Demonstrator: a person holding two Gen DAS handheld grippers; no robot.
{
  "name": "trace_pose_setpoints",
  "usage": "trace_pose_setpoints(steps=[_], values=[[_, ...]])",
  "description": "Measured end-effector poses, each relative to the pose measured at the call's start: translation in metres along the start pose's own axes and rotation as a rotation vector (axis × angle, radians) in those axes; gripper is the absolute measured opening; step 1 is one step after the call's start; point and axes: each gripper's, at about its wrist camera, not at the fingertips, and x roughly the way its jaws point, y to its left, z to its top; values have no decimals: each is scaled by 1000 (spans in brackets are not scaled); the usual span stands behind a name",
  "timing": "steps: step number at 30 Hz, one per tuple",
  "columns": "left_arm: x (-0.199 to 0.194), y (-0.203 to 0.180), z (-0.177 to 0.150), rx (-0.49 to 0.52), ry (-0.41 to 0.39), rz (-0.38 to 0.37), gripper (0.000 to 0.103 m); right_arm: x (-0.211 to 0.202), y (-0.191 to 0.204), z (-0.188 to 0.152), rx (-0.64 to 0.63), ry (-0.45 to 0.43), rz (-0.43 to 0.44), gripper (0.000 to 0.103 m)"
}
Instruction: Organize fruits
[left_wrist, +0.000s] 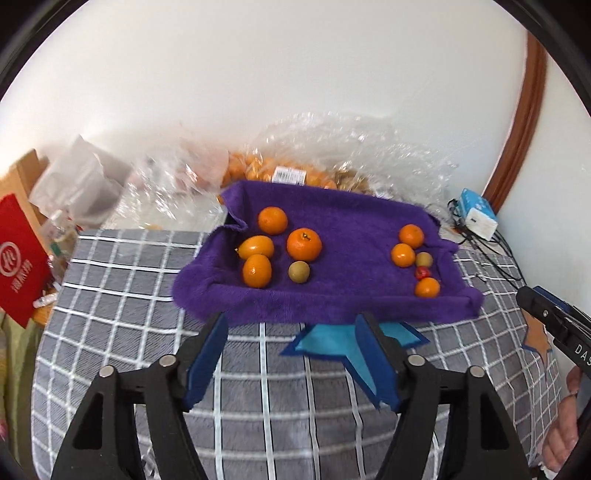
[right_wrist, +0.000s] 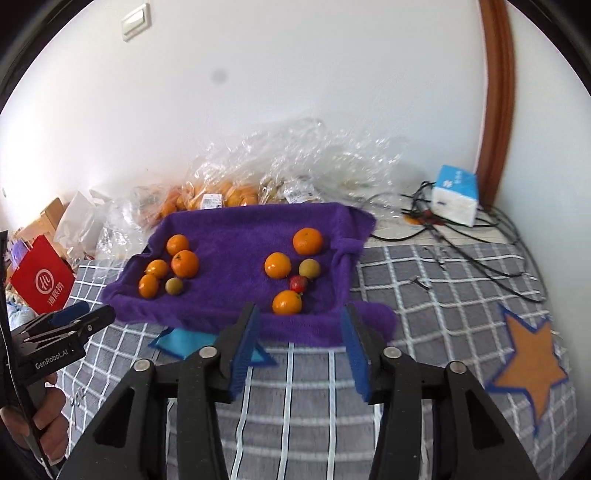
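Left wrist view: your left gripper hangs with jaws apart and empty over the grey checked cloth, just short of the purple towel. Its raised edges likely stop fruit rolling: one cluster of oranges left, another right. Your right gripper is likewise apart, holding nothing. Blurred plastic bags crowd the white wall.

The checked cloth in front of the purple towel lies bare, giving easy approach from the near side. On the towel a wide gap separates the left fruit cluster from the right one. Plastic bags crowd the far edge; cables sprawl right.
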Motion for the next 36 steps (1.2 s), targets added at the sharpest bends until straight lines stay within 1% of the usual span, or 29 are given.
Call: trace_pose_setpoints(steps=[2, 4, 5, 6, 7, 9, 12, 14, 21, 29, 36], values=[[-18, -3, -5, 8, -24, 5, 77, -21, 1, -8, 11, -9, -9, 53], [-35, -7, -10, 28, -47, 11, 83, -38, 4, -15, 15, -28, -15, 63], [-42, -10, -13, 40, -59, 15, 85, -51, 5, -21, 16, -47, -14, 72], [-51, -13, -16, 54, -72, 20, 89, -58, 6, -24, 15, -57, -12, 77], [-61, -16, -20, 67, -86, 26, 91, -70, 7, -30, 13, -74, -13, 79], [-76, -20, -26, 83, -103, 29, 92, -83, 9, -36, 7, -92, -27, 86], [-93, -25, -33, 97, -134, 33, 94, -105, 13, -47, -12, -120, -52, 94], [-104, -25, -37, 95, -146, 32, 94, -118, 14, -52, -10, -133, -59, 97], [-124, -25, -45, 85, -175, 31, 95, -140, 15, -63, -15, -140, -101, 99], [-136, -22, -47, 62, -195, 28, 95, -148, 15, -68, -13, -146, -107, 99], [-137, -26, -51, 82, -194, 38, 95, -150, 16, -68, -8, -147, -105, 99]])
